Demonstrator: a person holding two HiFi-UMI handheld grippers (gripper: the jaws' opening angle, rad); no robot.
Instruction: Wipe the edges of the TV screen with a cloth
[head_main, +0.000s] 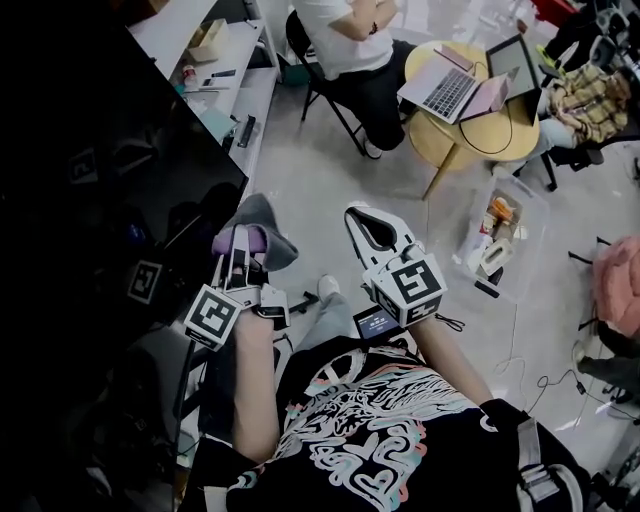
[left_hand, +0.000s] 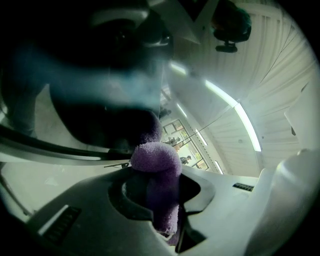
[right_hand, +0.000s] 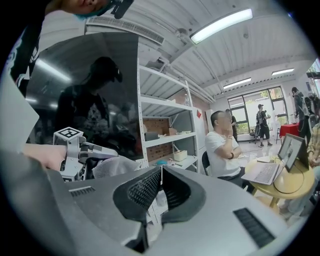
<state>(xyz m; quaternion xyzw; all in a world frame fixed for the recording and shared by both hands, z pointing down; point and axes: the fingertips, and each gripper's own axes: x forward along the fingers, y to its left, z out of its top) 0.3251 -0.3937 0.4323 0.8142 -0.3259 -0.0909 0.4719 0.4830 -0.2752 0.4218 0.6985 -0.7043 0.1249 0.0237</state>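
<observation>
A big dark TV screen (head_main: 90, 180) fills the left of the head view. My left gripper (head_main: 240, 250) is shut on a cloth (head_main: 258, 228), purple on one side and grey on the other, held at the screen's near edge. In the left gripper view the purple cloth (left_hand: 156, 172) bulges up between the jaws against the glossy screen (left_hand: 100, 75). My right gripper (head_main: 362, 222) hovers to the right of the cloth, shut and holding nothing. Its own view shows the shut jaws (right_hand: 160, 175), the screen (right_hand: 85, 95) and the left gripper (right_hand: 72, 150) with the cloth (right_hand: 116, 166).
A white shelf unit (head_main: 215, 70) stands behind the TV. A seated person (head_main: 350, 50) is on a chair beyond it, beside a round wooden table (head_main: 470, 115) with laptops. A clear box (head_main: 497, 235) of items sits on the floor at right.
</observation>
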